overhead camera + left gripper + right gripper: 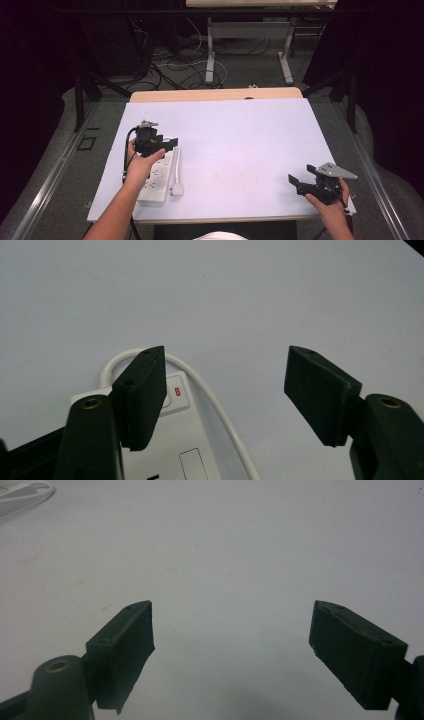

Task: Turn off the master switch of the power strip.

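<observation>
A white power strip [156, 175] lies along the left side of the pale table [240, 145], its white cord [177, 165] running beside it to a plug [177, 189]. My left gripper [167, 145] hovers over the strip's far end, jaws wide apart and holding nothing. In the left gripper view the left gripper [225, 390] frames the strip's end [175, 430] with its red switch light [176, 389] and the looping cord [220, 410]. My right gripper [295, 181] rests near the front right corner, open, over bare table [225, 555]; the right gripper [230, 645] holds nothing.
The table's front edge [220, 219] lies close to the right hand. Beyond the far edge stand a desk frame [210, 60] and floor cables [175, 65]. The cord loop [25, 492] appears at the top left of the right gripper view.
</observation>
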Motion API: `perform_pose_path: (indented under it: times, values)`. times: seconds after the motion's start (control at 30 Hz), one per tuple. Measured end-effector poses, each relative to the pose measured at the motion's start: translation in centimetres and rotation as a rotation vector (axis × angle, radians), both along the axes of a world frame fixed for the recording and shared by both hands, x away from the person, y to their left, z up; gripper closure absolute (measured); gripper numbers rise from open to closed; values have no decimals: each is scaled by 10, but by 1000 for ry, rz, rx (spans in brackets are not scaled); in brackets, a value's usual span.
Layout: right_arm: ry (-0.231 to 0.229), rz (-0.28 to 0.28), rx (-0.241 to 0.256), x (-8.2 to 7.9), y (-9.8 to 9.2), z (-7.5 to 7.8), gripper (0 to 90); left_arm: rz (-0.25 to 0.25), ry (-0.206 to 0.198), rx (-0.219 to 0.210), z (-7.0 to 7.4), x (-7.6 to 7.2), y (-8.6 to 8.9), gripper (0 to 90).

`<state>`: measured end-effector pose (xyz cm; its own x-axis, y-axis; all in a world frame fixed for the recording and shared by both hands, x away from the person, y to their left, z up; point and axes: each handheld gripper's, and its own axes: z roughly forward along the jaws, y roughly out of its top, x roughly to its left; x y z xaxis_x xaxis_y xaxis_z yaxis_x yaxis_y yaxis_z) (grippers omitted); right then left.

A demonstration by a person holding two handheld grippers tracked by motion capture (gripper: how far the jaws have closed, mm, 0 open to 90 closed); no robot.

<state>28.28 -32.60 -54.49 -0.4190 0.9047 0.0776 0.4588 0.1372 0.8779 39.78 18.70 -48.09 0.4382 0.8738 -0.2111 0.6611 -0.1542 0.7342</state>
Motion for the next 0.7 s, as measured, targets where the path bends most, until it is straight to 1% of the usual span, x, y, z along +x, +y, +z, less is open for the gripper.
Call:
perform_pose_path:
  times: [0.03,0.07,0.13,0.17,0.23,0.3,0.33,0.37,0.4,0.43,0.5,0.53,0.57,0.63,0.67,0.7]
  values:
    - [0,1,-1,0,0,0,175,-5,0,0,0,-1,0,311]
    - [-18,1,12,1,1,-1,175,-15,-1,1,1,-1,0,310]
    - [-17,5,8,1,1,-1,175,-28,-35,-16,0,-3,-1,301]
    - [28,21,-18,-1,-2,2,175,-31,-36,-18,1,-3,-1,294]
    - [27,17,-13,-1,-1,2,175,-35,-28,-26,1,-4,-2,281]
    - [25,17,-14,-1,-1,1,175,-45,-28,-20,1,-6,-2,277]
    - [11,14,-4,0,0,0,175,-47,-29,-23,1,-6,-2,277]
    - [11,15,-8,0,-1,0,175,-45,-32,-27,1,-7,-3,272]
    - [27,18,-15,-1,-1,2,175,-48,-35,-24,1,-7,-3,260]
    - [1,14,-5,0,0,0,175,-53,-36,-20,1,-8,-3,237]
    - [-6,13,0,0,0,-1,175,-56,-26,-27,1,-10,-3,202]
    - [9,20,0,0,0,0,175,-58,-27,-33,1,-11,-3,170]
    - [5,19,-1,0,0,0,175,-56,-31,-34,1,-12,-4,156]
    - [13,15,-2,0,0,0,175,-55,-37,-27,2,-14,-4,133]
    - [10,19,2,0,1,0,175,-63,-41,-21,3,-15,-4,90]
    - [12,19,4,0,1,0,175,-64,-41,-28,3,-16,-5,52]
